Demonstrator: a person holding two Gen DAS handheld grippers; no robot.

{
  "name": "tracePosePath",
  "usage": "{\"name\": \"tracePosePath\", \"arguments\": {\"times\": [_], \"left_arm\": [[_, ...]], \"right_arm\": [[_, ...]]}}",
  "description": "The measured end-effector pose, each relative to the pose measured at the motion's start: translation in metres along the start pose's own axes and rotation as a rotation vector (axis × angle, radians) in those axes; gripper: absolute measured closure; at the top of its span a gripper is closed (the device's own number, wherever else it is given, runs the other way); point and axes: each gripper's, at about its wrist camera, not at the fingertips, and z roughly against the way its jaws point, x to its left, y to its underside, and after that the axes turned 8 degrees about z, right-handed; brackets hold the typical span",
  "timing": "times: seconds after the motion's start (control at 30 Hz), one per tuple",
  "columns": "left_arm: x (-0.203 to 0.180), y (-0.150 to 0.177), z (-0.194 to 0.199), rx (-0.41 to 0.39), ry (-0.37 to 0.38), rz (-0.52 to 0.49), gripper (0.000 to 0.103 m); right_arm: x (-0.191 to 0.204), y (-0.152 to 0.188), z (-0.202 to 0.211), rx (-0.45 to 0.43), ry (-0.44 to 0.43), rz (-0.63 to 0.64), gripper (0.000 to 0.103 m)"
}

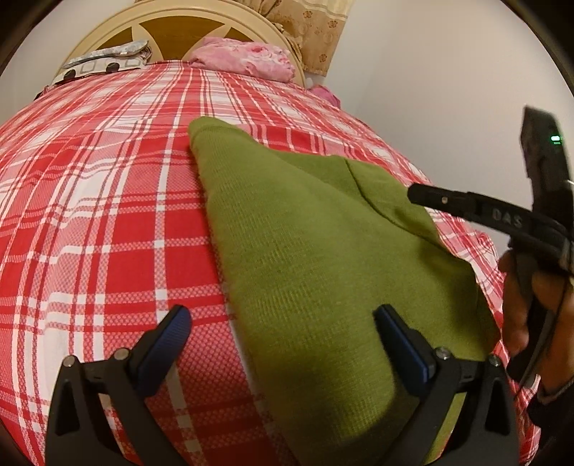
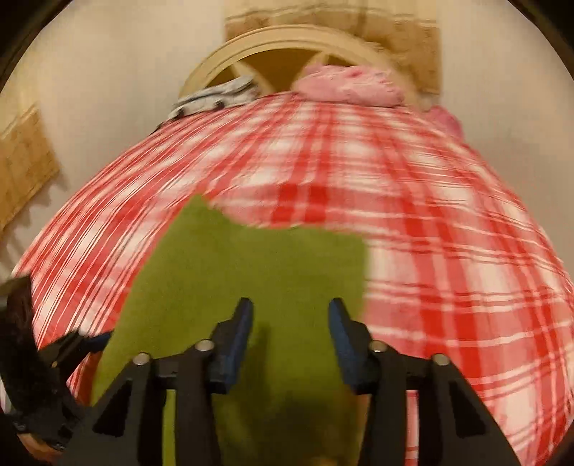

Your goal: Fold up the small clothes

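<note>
Lying flat on the plaid bedsheet [image 1: 89,222], the green garment [image 1: 305,251] spreads beneath both claws, left claw [image 1: 283,322] and right claw [image 2: 290,308], each parted and empty.

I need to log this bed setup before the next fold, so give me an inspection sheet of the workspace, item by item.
Surface: red and white plaid bedspread, lightly rippled.
Job's things: green knit garment lying flat, partly folded, one layer overlapping on its far right side.
Clutter: pink floral bundle and grey patterned cloth at the headboard end, apart from the garment.
Grippers: left claw open wide, straddling the garment's left edge, holding nothing; right claw open over the garment, nothing between its pads; this view is motion-blurred.
Cables: thin dark cord by the hand holding the right claw.
Surroundings: cream arched headboard, plain wall, beige patterned curtain.
</note>
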Motion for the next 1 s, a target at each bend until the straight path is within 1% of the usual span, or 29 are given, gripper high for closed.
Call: {"name": "tracePosePath", "arguments": {"times": [0.07, 0.17, 0.2, 0.23, 0.27, 0.33, 0.37, 0.4, 0.43, 0.5, 0.57, 0.6, 0.67, 0.73, 0.83, 0.87, 0.9, 0.93, 0.97, 1.0], "left_arm": [[0.0, 0.001, 0.0, 0.0, 0.001, 0.001, 0.0], [-0.001, 0.001, 0.001, -0.001, 0.008, 0.004, 0.0], [-0.001, 0.001, 0.002, -0.002, 0.012, 0.005, 0.0], [-0.001, 0.002, 0.002, -0.002, 0.016, 0.005, 0.0], [-0.002, 0.002, 0.003, -0.001, 0.02, 0.002, 0.0], [-0.007, 0.005, 0.004, 0.005, 0.032, -0.022, 0.0], [-0.01, 0.007, 0.003, 0.011, 0.035, -0.038, 0.0], [-0.013, 0.008, 0.003, 0.02, 0.044, -0.057, 0.0], [-0.016, 0.009, 0.002, 0.027, 0.046, -0.072, 0.0], [-0.019, 0.01, 0.001, 0.029, 0.033, -0.082, 0.0], [-0.018, 0.009, 0.001, 0.027, 0.036, -0.076, 0.0], [-0.017, 0.008, 0.001, 0.026, 0.037, -0.071, 0.0], [-0.018, 0.009, 0.002, 0.023, 0.034, -0.073, 0.0], [-0.019, 0.009, 0.002, 0.021, 0.029, -0.078, 0.0], [-0.019, 0.01, 0.002, 0.02, 0.029, -0.077, 0.0], [-0.018, 0.009, 0.002, 0.019, 0.028, -0.077, 0.0], [-0.019, 0.01, 0.002, 0.019, 0.027, -0.079, 0.0], [-0.019, 0.01, 0.002, 0.024, 0.026, -0.081, 0.0], [-0.019, 0.011, 0.003, 0.031, 0.033, -0.08, 0.0], [-0.018, 0.011, 0.004, 0.036, 0.038, -0.079, 0.0]], "right_arm": [[-0.018, 0.001, -0.007, 0.028, -0.036, -0.056, 0.062], [-0.026, 0.003, -0.02, 0.07, -0.112, -0.079, 0.063], [-0.025, 0.004, -0.024, 0.081, -0.131, -0.08, 0.068], [-0.023, 0.004, -0.027, 0.089, -0.138, -0.076, 0.088], [-0.02, 0.003, -0.027, 0.083, -0.125, -0.065, 0.095], [-0.016, 0.002, -0.024, 0.063, -0.085, -0.042, 0.097], [-0.017, 0.0, -0.021, 0.054, -0.042, -0.027, 0.098], [-0.02, 0.0, -0.023, 0.059, -0.024, -0.024, 0.098], [-0.024, 0.002, -0.028, 0.08, -0.028, -0.037, 0.098], [-0.03, 0.007, -0.039, 0.121, -0.063, -0.047, 0.098], [-0.034, 0.01, -0.034, 0.096, -0.087, -0.056, 0.095], [-0.039, 0.011, -0.027, 0.075, -0.11, -0.093, 0.09], [-0.047, 0.016, -0.011, 0.058, -0.123, -0.151, 0.057], [-0.046, 0.027, 0.011, 0.023, -0.187, -0.171, 0.056], [-0.032, 0.046, 0.031, 0.039, -0.205, -0.126, 0.056], [-0.027, 0.052, 0.031, 0.061, -0.209, -0.119, 0.06], [-0.021, 0.062, 0.028, 0.109, -0.211, -0.106, 0.068], [-0.02, 0.068, 0.027, 0.125, -0.214, -0.101, 0.082], [-0.018, 0.074, 0.028, 0.125, -0.2, -0.092, 0.087], [-0.017, 0.077, 0.028, 0.13, -0.175, -0.081, 0.088]]}}
